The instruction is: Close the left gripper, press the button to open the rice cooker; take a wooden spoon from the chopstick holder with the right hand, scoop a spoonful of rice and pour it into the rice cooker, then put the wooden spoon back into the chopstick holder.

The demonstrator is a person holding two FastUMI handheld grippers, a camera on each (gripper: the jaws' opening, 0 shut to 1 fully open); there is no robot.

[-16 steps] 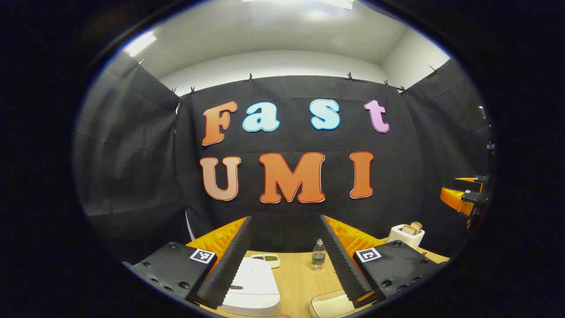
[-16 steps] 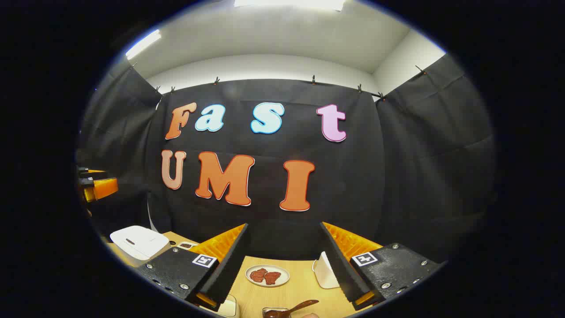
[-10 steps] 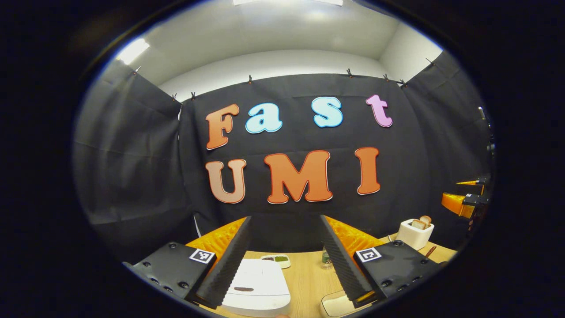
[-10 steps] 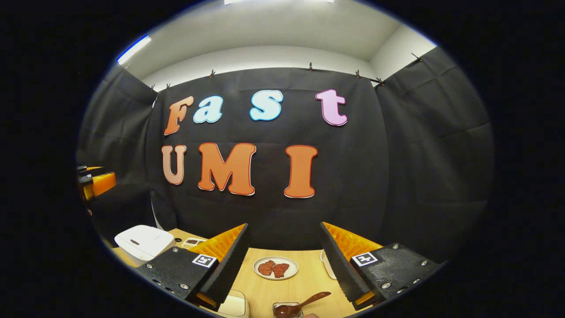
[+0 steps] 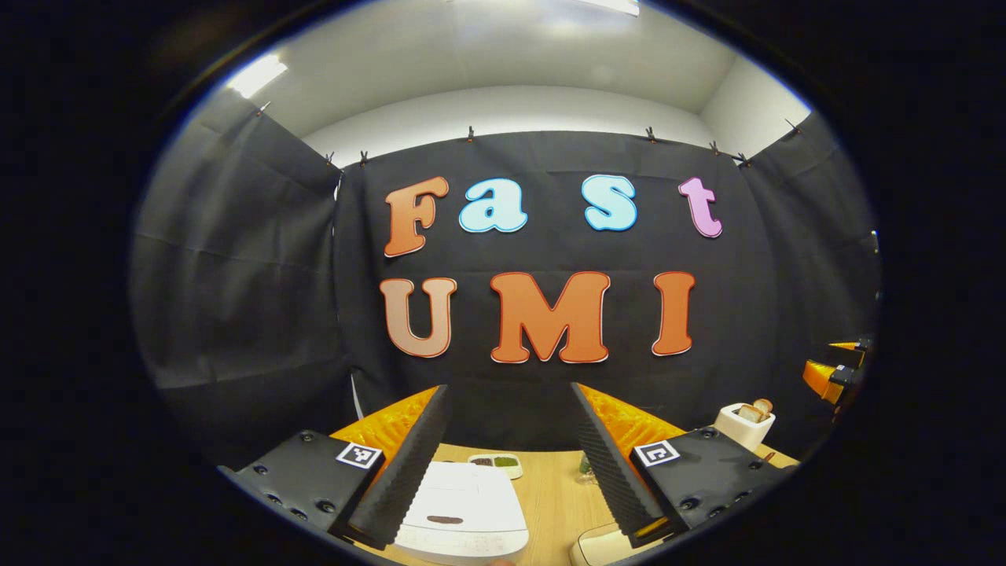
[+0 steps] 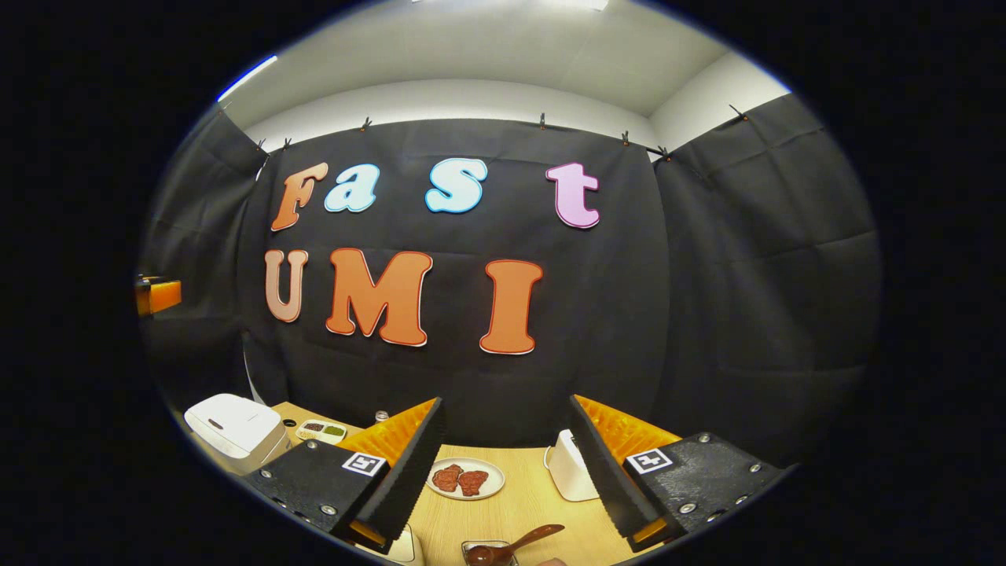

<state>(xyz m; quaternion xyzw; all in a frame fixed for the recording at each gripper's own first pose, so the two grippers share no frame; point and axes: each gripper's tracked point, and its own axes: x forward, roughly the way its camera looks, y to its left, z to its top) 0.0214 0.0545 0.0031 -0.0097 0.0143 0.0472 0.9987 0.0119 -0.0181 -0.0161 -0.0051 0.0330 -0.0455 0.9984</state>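
The worktop [image 5: 550,503] looks like pale wood with a fine straight grain and a matt finish. The rice cooker [image 5: 464,511] has a smooth white plastic shell with a soft sheen on its lid. The wooden spoon [image 6: 515,544] is dark, smooth and slightly glossy. The plate [image 6: 491,470] by the far edge looks like smooth glazed ceramic. The toaster [image 5: 743,428] has a smooth, pale, matt casing. The booth's wall is matt black cloth, creased and hung from clips. The left gripper [image 5: 511,464] has ribbed, rough-looking pads on its jaws.
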